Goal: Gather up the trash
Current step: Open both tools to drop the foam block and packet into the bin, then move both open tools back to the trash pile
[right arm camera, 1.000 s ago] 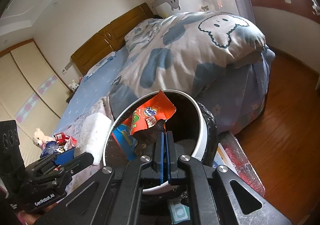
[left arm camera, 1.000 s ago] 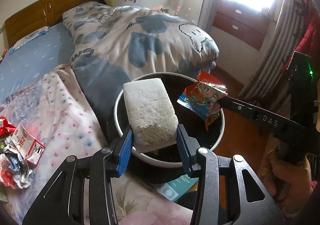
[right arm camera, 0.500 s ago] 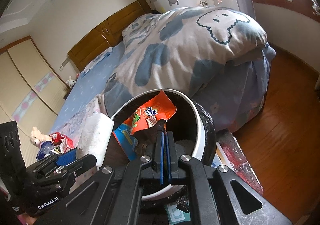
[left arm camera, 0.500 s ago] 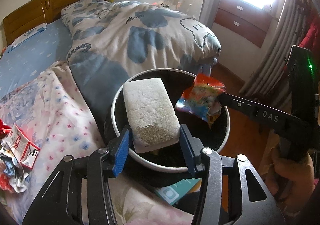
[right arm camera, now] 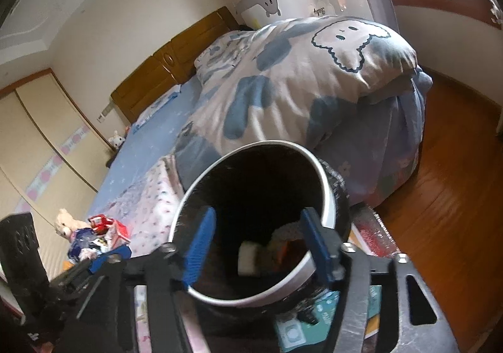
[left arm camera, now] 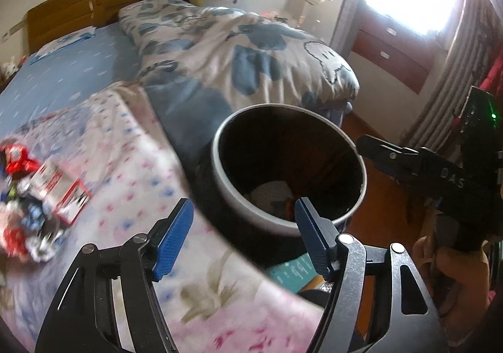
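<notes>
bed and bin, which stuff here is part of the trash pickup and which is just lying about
Part of the job:
- trash bin, white block and orange wrapper inside it
- pile of wrappers and torn cartons on the floral sheet
- left gripper and right gripper, fingers opening, nothing between them

Just lying about:
- cloud-print duvet
- plush toy
- teal booklet under the bin

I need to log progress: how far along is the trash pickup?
Done: a white block and an orange wrapper lie at the bottom of the bin. In hand: nothing; the left hand-held gripper and right hand-held gripper are opening, empty. Left: the pile of wrappers and cartons on the bed.
</notes>
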Demonstrator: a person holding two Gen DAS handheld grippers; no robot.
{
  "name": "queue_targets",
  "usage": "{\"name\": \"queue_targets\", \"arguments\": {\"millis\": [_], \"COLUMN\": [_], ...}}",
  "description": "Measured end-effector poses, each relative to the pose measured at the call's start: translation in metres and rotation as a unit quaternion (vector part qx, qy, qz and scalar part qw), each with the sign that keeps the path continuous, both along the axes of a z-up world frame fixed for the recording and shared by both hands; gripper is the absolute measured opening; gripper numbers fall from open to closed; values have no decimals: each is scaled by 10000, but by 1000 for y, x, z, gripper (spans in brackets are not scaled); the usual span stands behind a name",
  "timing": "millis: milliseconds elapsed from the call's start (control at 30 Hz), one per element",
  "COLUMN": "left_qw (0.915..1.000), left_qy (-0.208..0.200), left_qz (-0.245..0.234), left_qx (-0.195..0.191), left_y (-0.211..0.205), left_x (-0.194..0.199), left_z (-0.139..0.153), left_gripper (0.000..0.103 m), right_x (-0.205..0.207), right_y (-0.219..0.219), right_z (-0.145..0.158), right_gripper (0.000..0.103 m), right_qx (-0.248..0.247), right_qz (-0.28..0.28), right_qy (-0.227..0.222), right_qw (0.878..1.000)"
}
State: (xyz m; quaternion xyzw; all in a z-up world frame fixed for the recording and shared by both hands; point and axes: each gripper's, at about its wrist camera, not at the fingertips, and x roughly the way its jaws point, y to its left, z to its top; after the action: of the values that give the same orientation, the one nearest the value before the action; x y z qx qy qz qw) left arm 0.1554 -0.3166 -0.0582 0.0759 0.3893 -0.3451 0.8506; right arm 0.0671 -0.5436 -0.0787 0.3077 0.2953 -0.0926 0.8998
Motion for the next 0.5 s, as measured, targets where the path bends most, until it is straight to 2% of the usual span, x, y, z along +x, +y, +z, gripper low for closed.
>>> {"name": "queue_targets", "arguments": {"millis": [33, 233, 500], "left_qw": [10000, 9991, 9962], "left_qy": [12, -93, -154], "left_qz": [55, 391, 846], "left_qx": [-31, -94, -113], "left_y": [7, 52, 111], "left_x": [-2, -15, -27], "left_z": [0, 1, -2], "left_gripper": [68, 69, 70], "right_x": [-2, -3, -3], "right_y": [5, 40, 97], "right_z": [1, 7, 7], "right_gripper": [77, 91, 92], "right_qx": [17, -77, -18], "right_qz": [15, 248, 640], "right_qy": [-43, -121, -272], "right_qw": [10000, 9996, 9976]}}
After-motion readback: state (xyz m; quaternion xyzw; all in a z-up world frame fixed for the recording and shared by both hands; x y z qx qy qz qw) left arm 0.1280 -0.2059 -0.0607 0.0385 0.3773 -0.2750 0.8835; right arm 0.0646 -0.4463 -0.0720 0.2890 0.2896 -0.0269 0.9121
